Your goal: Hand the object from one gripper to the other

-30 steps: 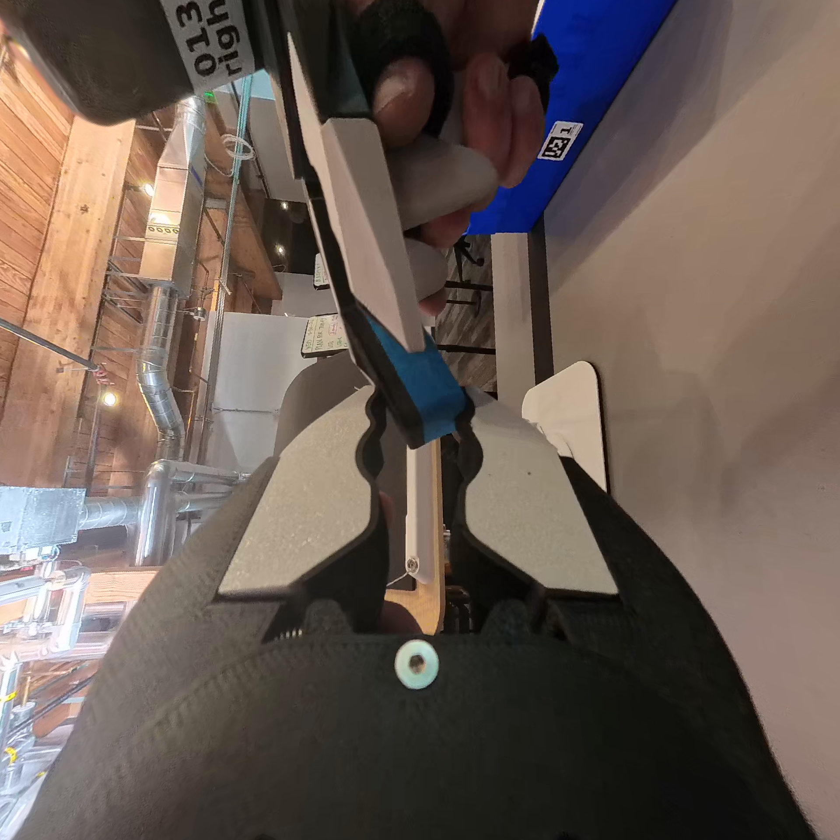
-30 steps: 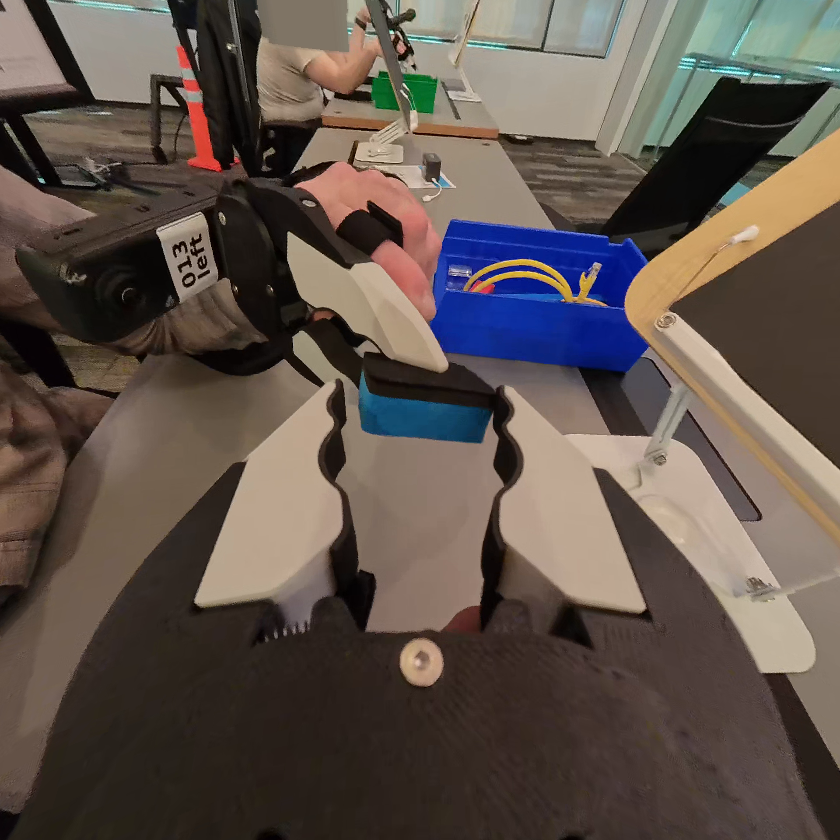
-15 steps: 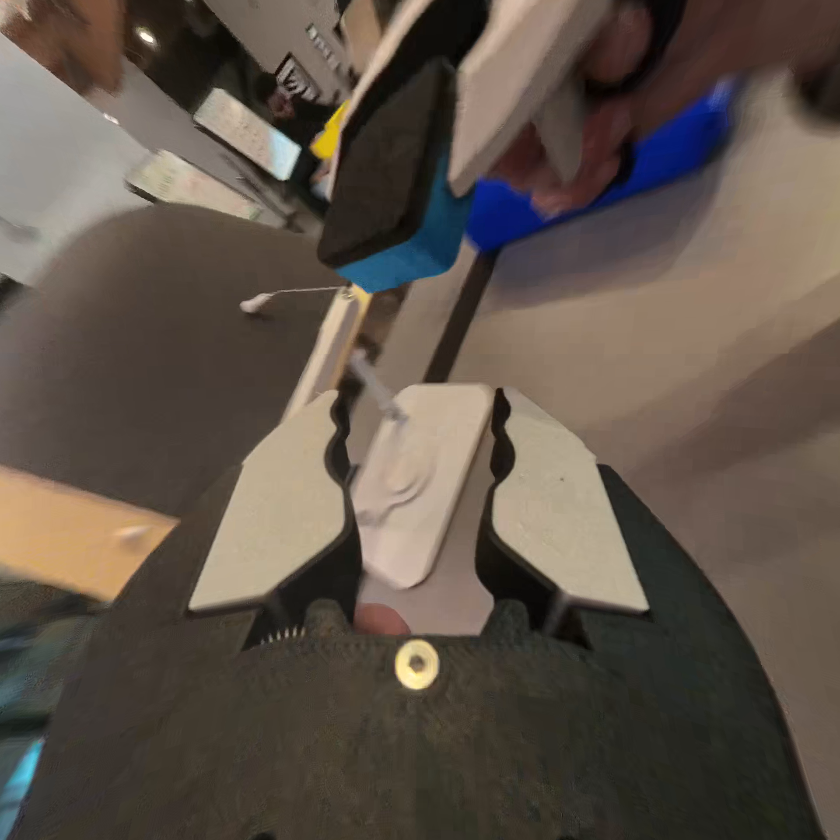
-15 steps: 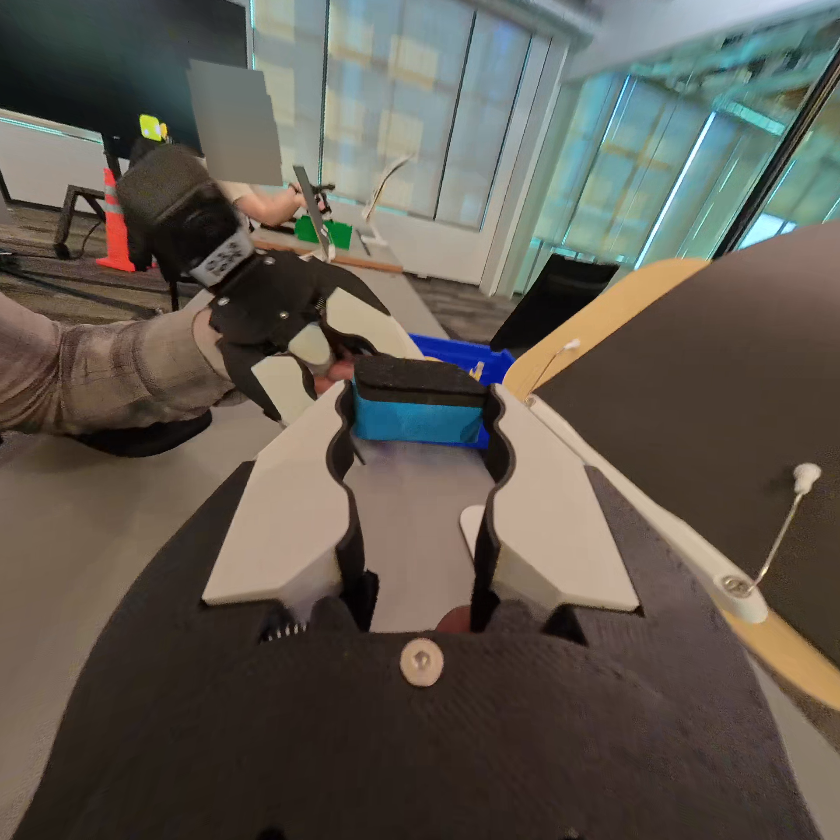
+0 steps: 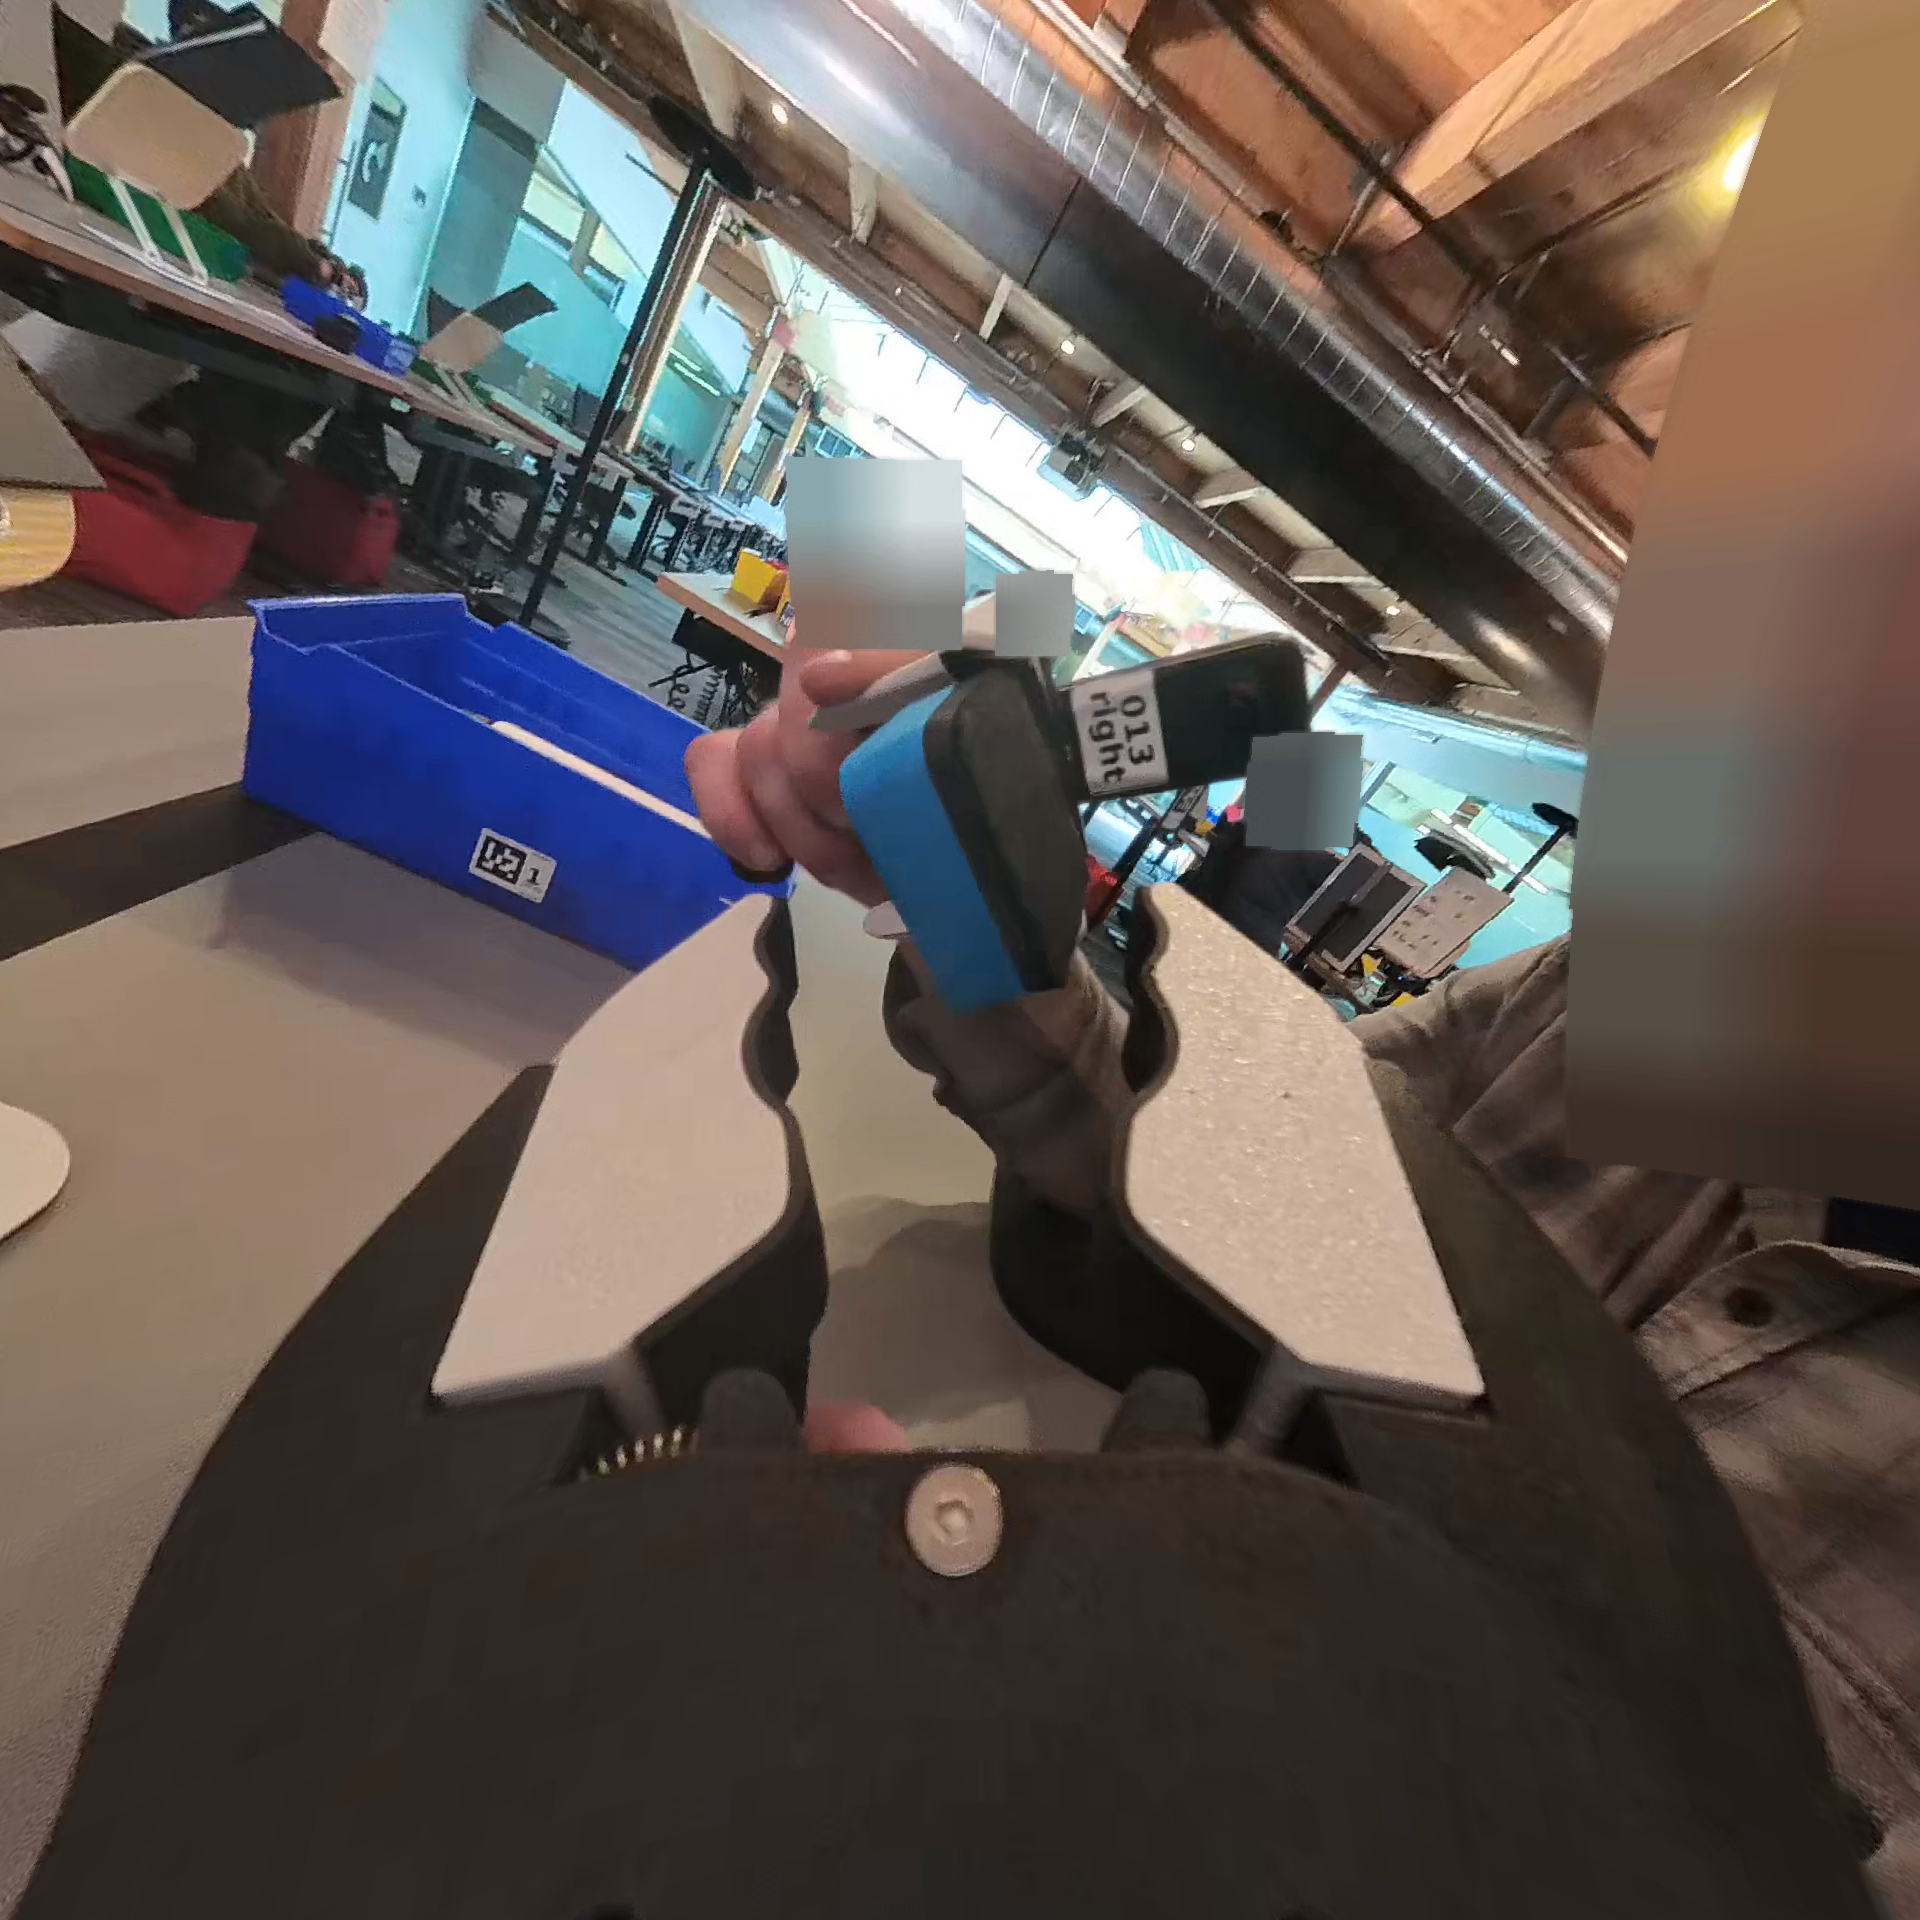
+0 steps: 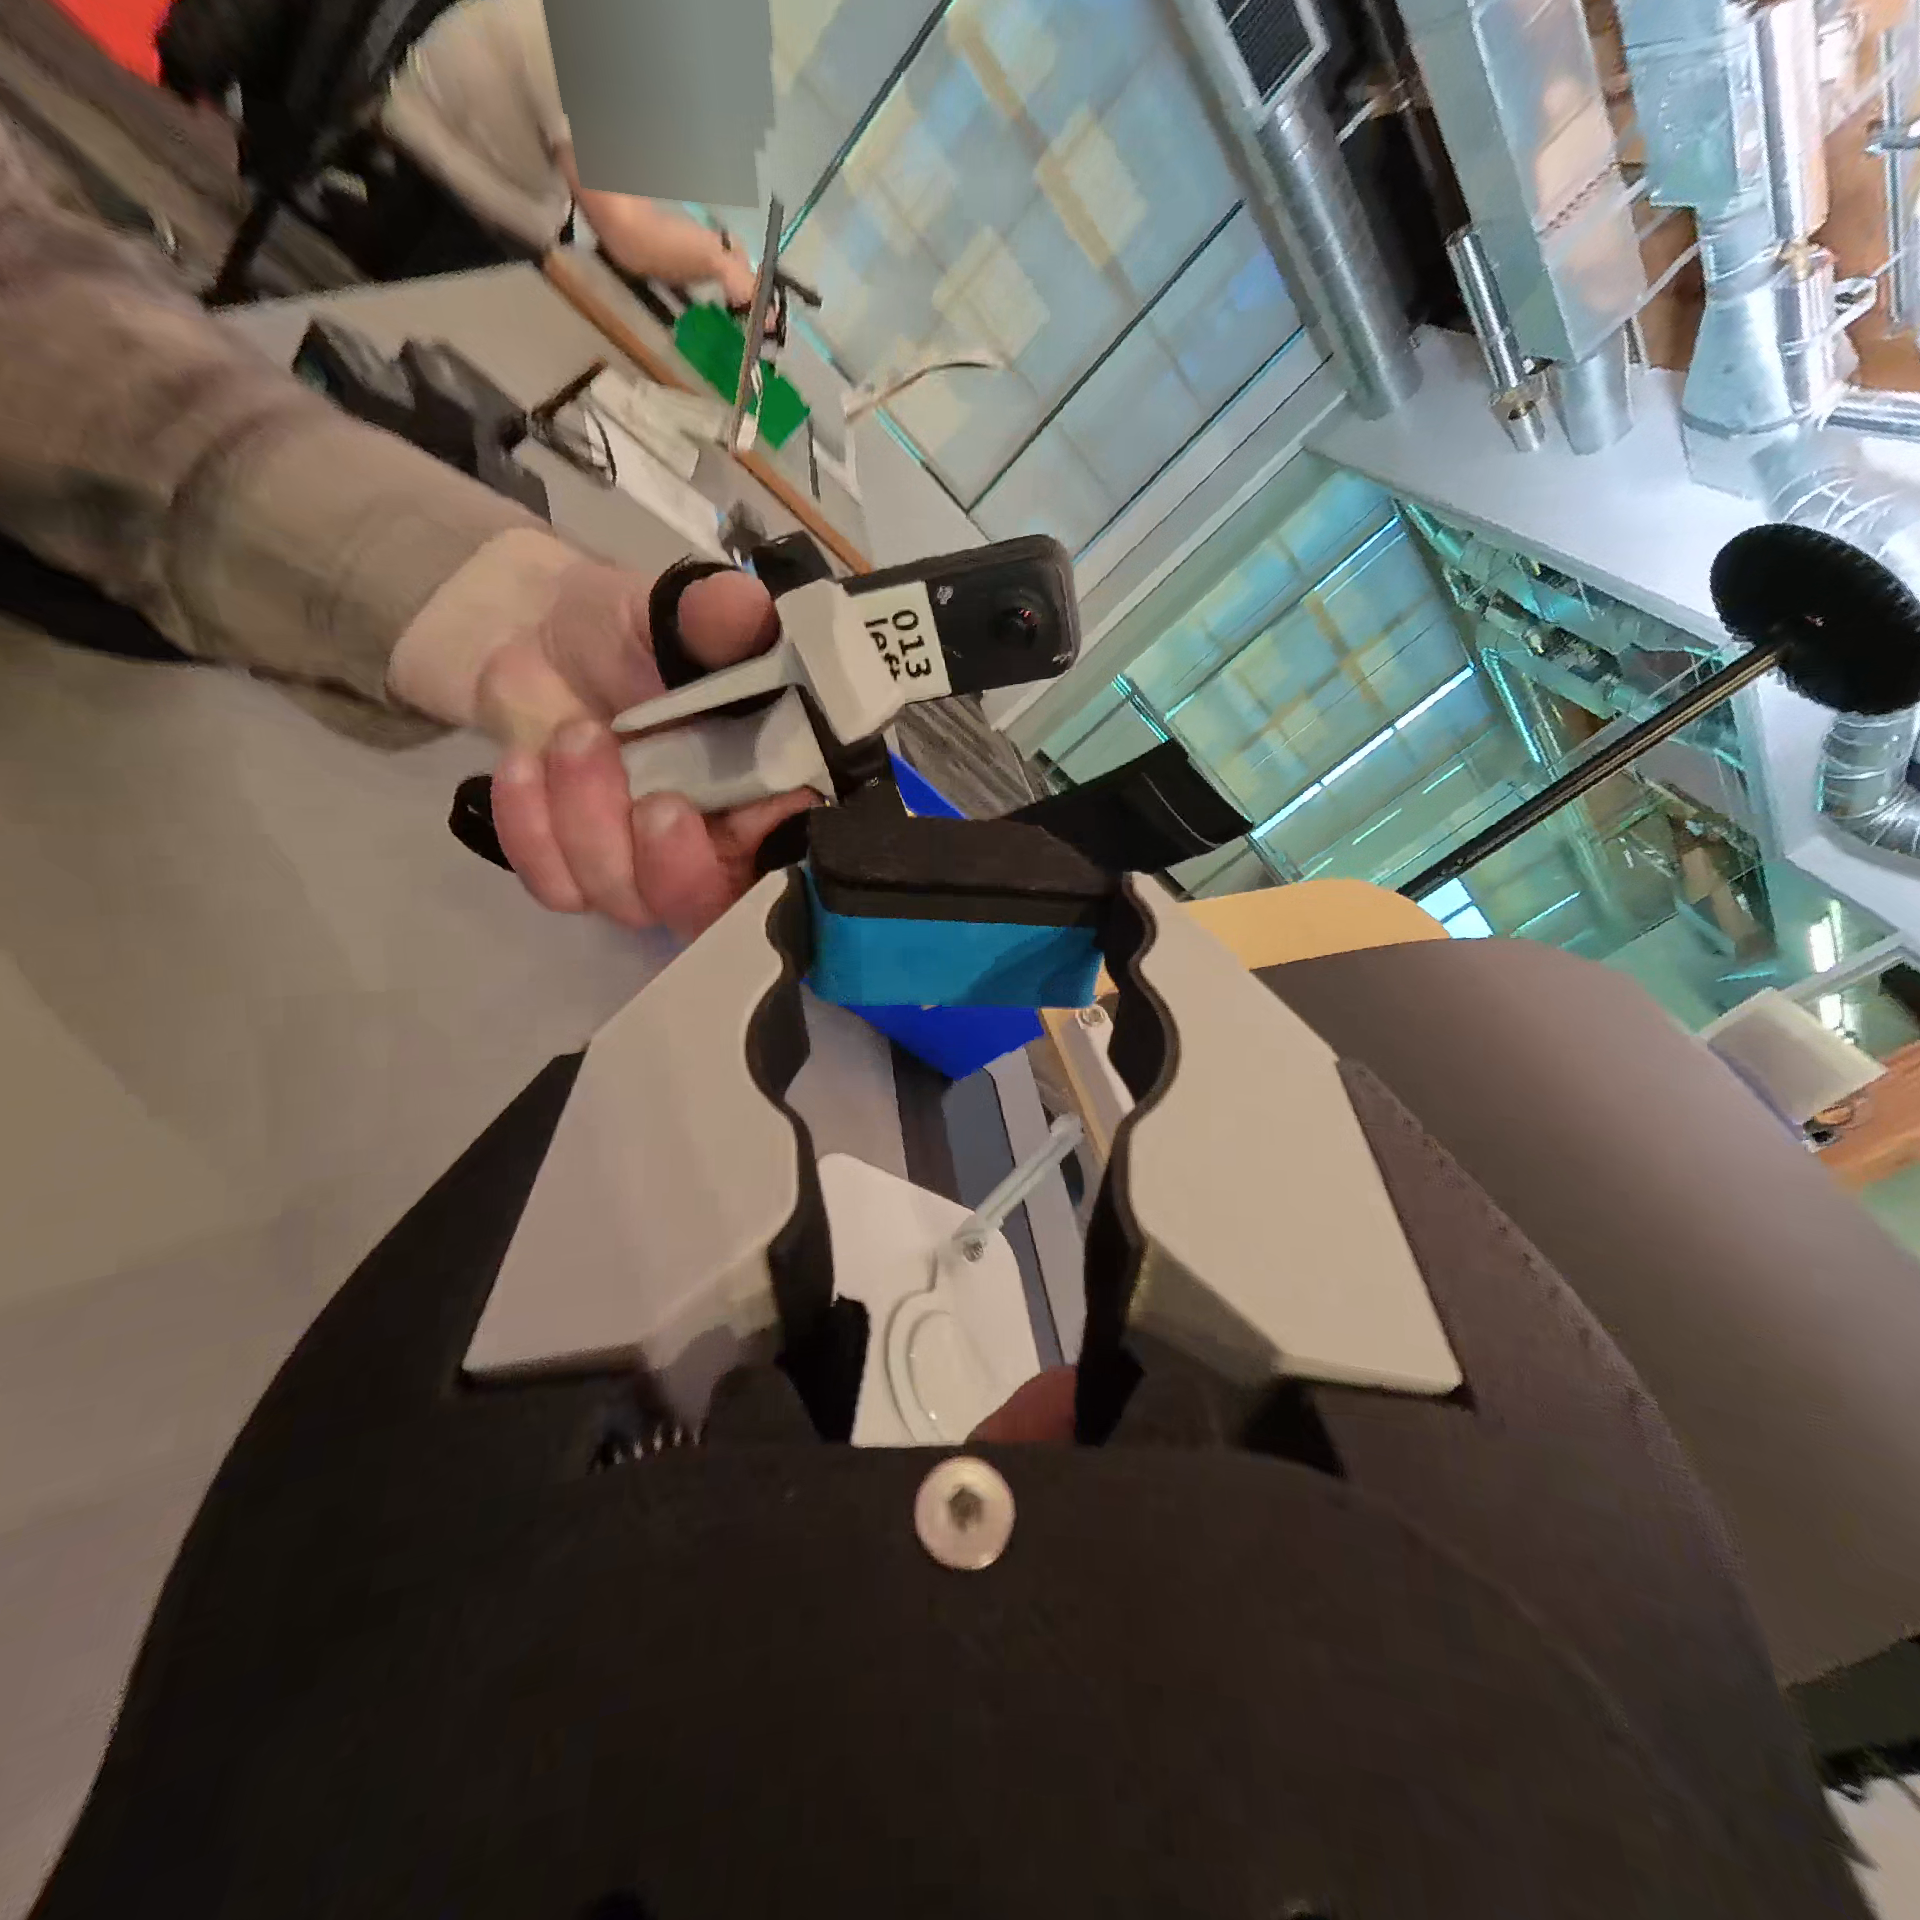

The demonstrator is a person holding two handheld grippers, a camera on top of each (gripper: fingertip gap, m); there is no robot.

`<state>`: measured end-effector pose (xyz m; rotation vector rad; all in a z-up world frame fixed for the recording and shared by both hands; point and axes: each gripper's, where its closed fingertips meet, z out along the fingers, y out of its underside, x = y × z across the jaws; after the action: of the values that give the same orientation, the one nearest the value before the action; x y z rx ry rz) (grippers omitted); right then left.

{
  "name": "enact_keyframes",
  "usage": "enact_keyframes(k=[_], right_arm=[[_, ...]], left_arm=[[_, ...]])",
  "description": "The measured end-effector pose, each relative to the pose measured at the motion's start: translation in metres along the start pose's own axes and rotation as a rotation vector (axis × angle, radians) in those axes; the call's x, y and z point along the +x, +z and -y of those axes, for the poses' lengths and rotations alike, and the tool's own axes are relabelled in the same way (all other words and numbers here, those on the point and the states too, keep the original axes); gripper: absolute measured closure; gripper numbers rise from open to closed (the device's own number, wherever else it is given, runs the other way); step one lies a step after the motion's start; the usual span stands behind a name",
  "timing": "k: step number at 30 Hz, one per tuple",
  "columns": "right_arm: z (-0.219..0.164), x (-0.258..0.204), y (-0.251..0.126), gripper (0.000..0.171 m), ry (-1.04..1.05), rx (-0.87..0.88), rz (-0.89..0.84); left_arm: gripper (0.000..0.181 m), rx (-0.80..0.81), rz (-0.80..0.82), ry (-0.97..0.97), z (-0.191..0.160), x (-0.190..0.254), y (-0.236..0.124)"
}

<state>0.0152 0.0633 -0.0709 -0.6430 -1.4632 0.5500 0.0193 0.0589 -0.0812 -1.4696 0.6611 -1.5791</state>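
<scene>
A: Right gripper (image 6: 961, 920) first; what is it doing?

B: Clamped on the eraser block (image 6: 951, 920); blue body with a black pad layer; both fingertips press its two ends, block sits right at the tips, black layer facing up in the right wrist view; held in the air above the grey table (image 6: 208, 987).

A: Same block in the left wrist view?

B: Yes, eraser block (image 5: 961, 862) shows tilted, blue side toward the left of frame, black pad toward the right; the far right gripper (image 5: 971, 717) grips it, a hand (image 5: 774, 790) wrapped round its handle.

A: Left gripper?

B: Left gripper (image 5: 961, 925) spread wide, nothing between the fingers; block hangs just beyond its tips, not touching either finger as far as the view shows; in the right wrist view it sits farther off, left gripper (image 6: 821, 675), held by a hand (image 6: 592, 769) with a sleeve behind; cannot tell its gap from there.

A: Background items?

B: Blue bin (image 5: 457, 758) on the table, left of the block, a square marker sticker on its front wall; a white base plate (image 6: 925, 1299) visible under the right gripper between its fingers; a wooden-edged dark panel (image 6: 1558, 1143) at right.
</scene>
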Motion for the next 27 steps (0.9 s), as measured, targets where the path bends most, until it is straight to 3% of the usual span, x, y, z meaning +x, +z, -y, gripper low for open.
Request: enact_keyframes(k=[7,11,14,22,27], right_arm=[[0.002,-0.012,0.011,0.116,-0.114,-0.054,0.017],[-0.015,-0.012,0.009,0.109,-0.113,-0.149,0.024],[-0.025,-0.009,0.001,0.100,-0.022,-0.199,0.045],[-0.017,-0.014,-0.013,0.128,0.049,-0.200,0.120],[-0.033,-0.037,-0.005,0.134,-0.058,-0.346,0.208]], left_arm=[[0.150,-0.015,-0.012,0.042,-0.008,0.006,0.007],[0.156,-0.023,0.111,0.170,-0.005,-0.008,0.002],[0.156,-0.075,0.294,0.416,-0.001,-0.023,-0.006],[0.156,-0.490,0.635,1.225,-0.020,-0.041,-0.013],[0.157,-0.619,0.664,1.377,-0.036,-0.045,-0.006]])
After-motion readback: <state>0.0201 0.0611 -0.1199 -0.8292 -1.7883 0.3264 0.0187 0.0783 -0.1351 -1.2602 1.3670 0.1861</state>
